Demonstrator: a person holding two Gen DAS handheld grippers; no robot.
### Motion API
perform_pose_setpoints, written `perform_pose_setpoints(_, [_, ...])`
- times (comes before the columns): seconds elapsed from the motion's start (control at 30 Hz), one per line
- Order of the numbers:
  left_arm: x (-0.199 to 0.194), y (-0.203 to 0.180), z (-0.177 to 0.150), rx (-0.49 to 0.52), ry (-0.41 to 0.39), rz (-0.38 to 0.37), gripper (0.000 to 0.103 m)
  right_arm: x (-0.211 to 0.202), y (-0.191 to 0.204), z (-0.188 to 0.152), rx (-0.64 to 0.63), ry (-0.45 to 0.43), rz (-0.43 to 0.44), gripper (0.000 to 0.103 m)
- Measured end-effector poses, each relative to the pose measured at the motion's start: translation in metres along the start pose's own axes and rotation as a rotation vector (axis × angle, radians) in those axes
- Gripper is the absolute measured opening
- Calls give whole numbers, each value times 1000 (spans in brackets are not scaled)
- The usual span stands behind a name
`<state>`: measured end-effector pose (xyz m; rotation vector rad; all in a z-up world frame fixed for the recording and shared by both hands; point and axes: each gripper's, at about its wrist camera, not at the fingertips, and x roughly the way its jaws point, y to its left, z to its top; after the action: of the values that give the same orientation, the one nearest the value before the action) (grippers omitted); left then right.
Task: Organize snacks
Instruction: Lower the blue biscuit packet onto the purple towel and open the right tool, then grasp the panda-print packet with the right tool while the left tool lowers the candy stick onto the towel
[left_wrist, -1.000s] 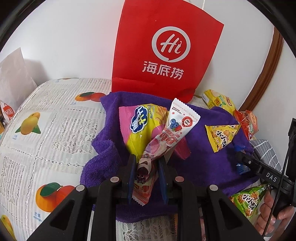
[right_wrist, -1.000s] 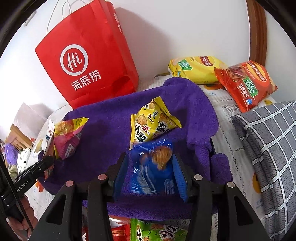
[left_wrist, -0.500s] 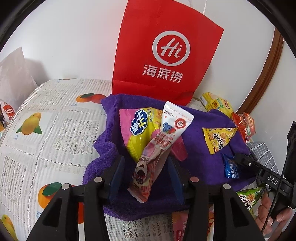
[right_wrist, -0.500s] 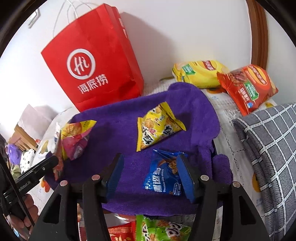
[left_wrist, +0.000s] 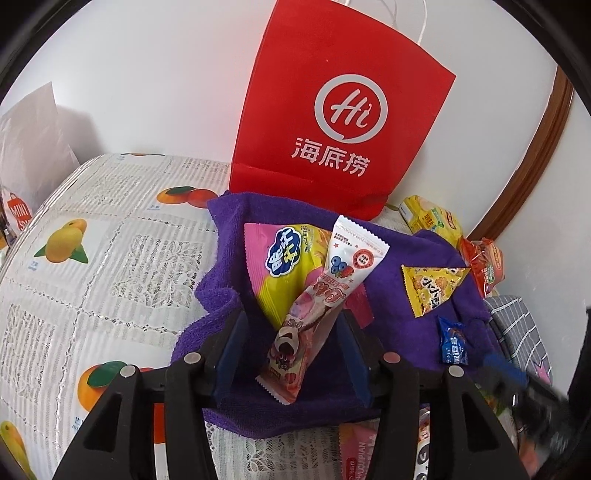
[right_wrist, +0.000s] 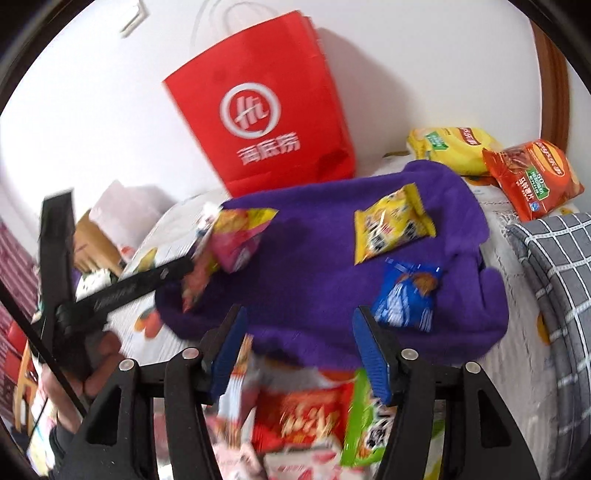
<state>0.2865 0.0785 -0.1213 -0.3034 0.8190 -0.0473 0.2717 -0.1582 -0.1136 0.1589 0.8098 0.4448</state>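
A purple towel (left_wrist: 391, 295) lies on the table and shows in the right wrist view (right_wrist: 314, 266) too. On it lie a pink-and-white stick snack (left_wrist: 317, 306) over a pink-and-yellow packet (left_wrist: 284, 266), a yellow packet (left_wrist: 430, 286) (right_wrist: 391, 225) and a small blue packet (left_wrist: 452, 341) (right_wrist: 406, 295). My left gripper (left_wrist: 291, 350) is open with the stick snack lying between its fingers. My right gripper (right_wrist: 299, 350) is open and empty, pulled back over loose snacks (right_wrist: 306, 417) in front of the towel.
A red paper bag (left_wrist: 336, 122) (right_wrist: 266, 110) stands against the wall behind the towel. A yellow chip bag (right_wrist: 454, 147) and an orange-red chip bag (right_wrist: 532, 177) lie at the back right. A grey checked cushion (right_wrist: 561, 295) is at the right. The fruit-print tablecloth (left_wrist: 92, 258) spreads left.
My left gripper opened and let go of the stick snack, then drew back. My right gripper released the blue packet onto the towel and pulled back toward the near pile.
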Motion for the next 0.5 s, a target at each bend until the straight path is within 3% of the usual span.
perform_pose_setpoints(0.07, [-1,0,0,-2,1,-5,50,-5,11,-8,-26,18,17,70])
perform_pose_setpoints(0.5, [-5,-4,1,10,-6,-16,51,2,56,-37,-126,97,-43,71])
